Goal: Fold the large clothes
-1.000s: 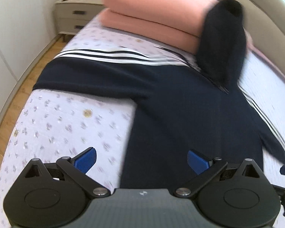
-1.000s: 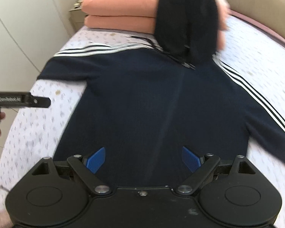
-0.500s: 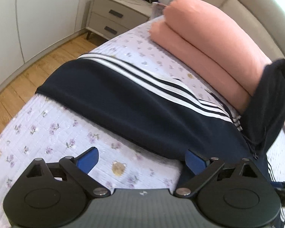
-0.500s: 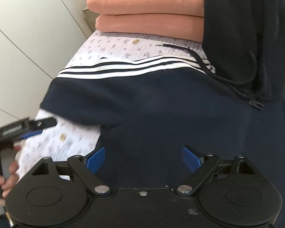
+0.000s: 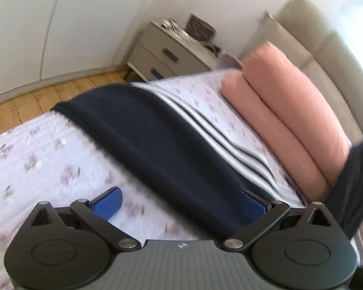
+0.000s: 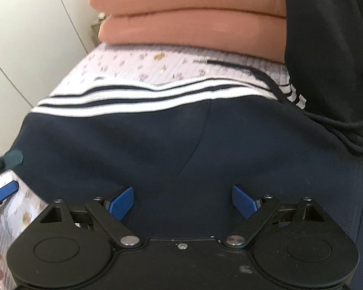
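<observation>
A navy hoodie (image 6: 138, 145) with white stripes along its sleeves lies spread flat on the bed. Its left sleeve (image 5: 157, 133) stretches toward the bed's edge, and its hood (image 6: 326, 48) leans up against the folded pink blanket. My left gripper (image 5: 181, 200) is open and empty, low over the sleeve near its underarm end. My right gripper (image 6: 182, 201) is open and empty, just above the hoodie's shoulder seam. The left gripper's blue fingertips (image 6: 6, 191) show at the left edge of the right wrist view.
A pale floral bedspread (image 5: 36, 149) covers the bed. A folded pink blanket (image 5: 290, 111) lies against the beige headboard (image 5: 321, 46). A grey nightstand (image 5: 167, 53) stands on the wooden floor (image 5: 36, 96) beside white wardrobe doors (image 6: 24, 48).
Both grippers moved forward toward the left sleeve and shoulder and came lower. The left one swung left toward the sleeve. Both stayed open.
</observation>
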### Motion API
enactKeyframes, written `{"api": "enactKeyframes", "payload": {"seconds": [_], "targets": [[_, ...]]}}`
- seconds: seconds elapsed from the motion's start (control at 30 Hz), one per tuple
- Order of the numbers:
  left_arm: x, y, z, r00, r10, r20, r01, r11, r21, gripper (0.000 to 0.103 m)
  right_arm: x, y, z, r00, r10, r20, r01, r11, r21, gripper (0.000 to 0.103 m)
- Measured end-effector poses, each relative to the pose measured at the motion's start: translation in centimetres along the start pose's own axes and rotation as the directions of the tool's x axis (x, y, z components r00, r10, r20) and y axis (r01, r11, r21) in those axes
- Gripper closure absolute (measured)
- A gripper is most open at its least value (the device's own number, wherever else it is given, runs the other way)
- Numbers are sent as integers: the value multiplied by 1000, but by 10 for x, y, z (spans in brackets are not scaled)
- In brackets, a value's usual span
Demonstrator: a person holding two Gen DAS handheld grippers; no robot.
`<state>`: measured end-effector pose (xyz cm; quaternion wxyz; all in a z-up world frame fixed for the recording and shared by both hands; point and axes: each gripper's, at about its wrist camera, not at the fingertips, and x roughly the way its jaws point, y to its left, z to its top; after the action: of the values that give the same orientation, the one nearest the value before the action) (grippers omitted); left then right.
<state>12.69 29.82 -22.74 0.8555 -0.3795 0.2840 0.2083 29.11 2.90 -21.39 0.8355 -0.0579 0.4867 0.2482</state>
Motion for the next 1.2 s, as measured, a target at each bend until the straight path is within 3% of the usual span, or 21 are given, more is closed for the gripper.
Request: {"api": "enactKeyframes", "payload": {"seconds": [0.07, 0.27, 0.37, 0.4, 0.47, 0.5, 0.53, 0.57, 0.6, 0.77, 0.9, 1.03, 1.1, 1.2], "targets": [[9, 2, 11, 999, 16, 41, -14, 998, -61, 0, 2, -2, 3, 1000, 4, 10, -4, 1000, 9, 0], [31, 22, 48, 983, 108, 151, -93, 991, -101, 0, 17, -10, 42, 999, -19, 40, 17, 998, 65, 0], [41, 30, 66, 976, 155, 156, -140, 985, -101, 1, 31, -9, 65, 998, -39, 45, 35, 995, 89, 0], [42, 34, 72, 970, 189, 156, -174, 979, -105, 9, 34, -7, 70, 997, -49, 52, 45, 995, 88, 0], [45, 49, 80, 952, 257, 168, -235, 962, -137, 44, 36, -1, 72, 997, -63, 55, 58, 995, 79, 0], [44, 59, 82, 943, 278, 181, -251, 955, -160, 96, 34, 3, 67, 997, -62, 55, 58, 996, 69, 0], [41, 70, 83, 946, 266, 187, -231, 954, -189, 97, 30, 8, 60, 997, -50, 60, 46, 998, 52, 0], [33, 85, 83, 958, 186, 220, -136, 966, -222, 97, 28, 12, 51, 997, -36, 66, 34, 999, 32, 0], [24, 90, 83, 954, 155, 255, -97, 969, -226, 97, 23, 17, 39, 997, -29, 69, 29, 1000, 7, 0], [-24, 71, 79, 918, 47, 394, -6, 995, -103, 98, -2, 43, -25, 986, -77, 148, 92, 991, -102, 0], [-38, 50, 82, 900, 0, 435, 20, 999, -41, 98, -10, 44, -43, 978, -98, 184, 114, 990, -82, 0], [-56, 13, 82, 879, -74, 470, 83, 997, 2, 98, -14, 40, -41, 985, -84, 150, 97, 992, -81, 0], [-65, -10, 81, 869, -137, 476, 120, 991, 65, 98, -19, 24, -37, 993, -50, 103, 53, 998, -28, 0], [-80, -61, 78, 858, -226, 461, 147, 969, 201, 98, -54, -16, -44, 994, -22, 108, 13, 996, 86, 0]]}}
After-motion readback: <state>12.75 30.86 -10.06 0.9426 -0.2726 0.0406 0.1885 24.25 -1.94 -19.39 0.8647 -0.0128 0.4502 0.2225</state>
